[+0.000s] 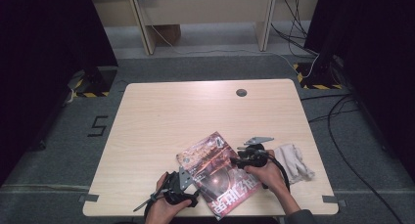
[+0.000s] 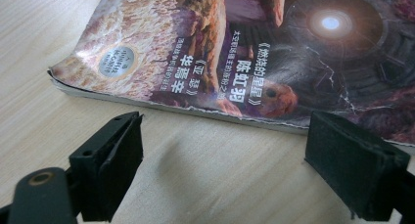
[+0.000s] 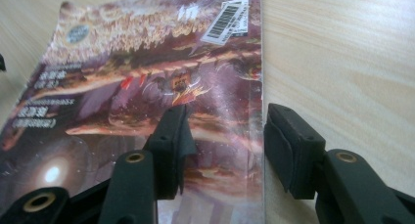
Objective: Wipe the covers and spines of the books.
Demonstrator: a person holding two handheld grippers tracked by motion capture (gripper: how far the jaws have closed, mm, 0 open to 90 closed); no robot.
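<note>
At the near edge of the table [image 1: 147,111], the left gripper [image 1: 188,198] is seen held in a hand, just left of the magazine [image 1: 218,172]. In the left gripper view its jaws are spread wide, with bare wood between them; the pads [image 2: 115,160] stop just short of the magazine's [image 2: 274,53] near edge, and nothing is gripped or touched.

The right gripper [image 1: 234,160] is held at the magazine's right side. In the right gripper view the jaws are parted about halfway and are set astride the magazine's [image 3: 147,87] right edge: one pad [image 3: 173,145] is seen over the cover, the other [image 3: 288,145] over the bare table beside it. Whether either pad presses on the paper cannot be told; no closed grip is shown.

The magazine is laid flat on the near middle of the table, turned at an angle, between the two grippers. A glossy cover in purple and orange is shown, with a glowing disc, white printed characters, a round silver sticker and a barcode label at a far corner. Its corners are slightly curled.

A crumpled white cloth [image 1: 293,161] is left just right of the right hand.
</note>
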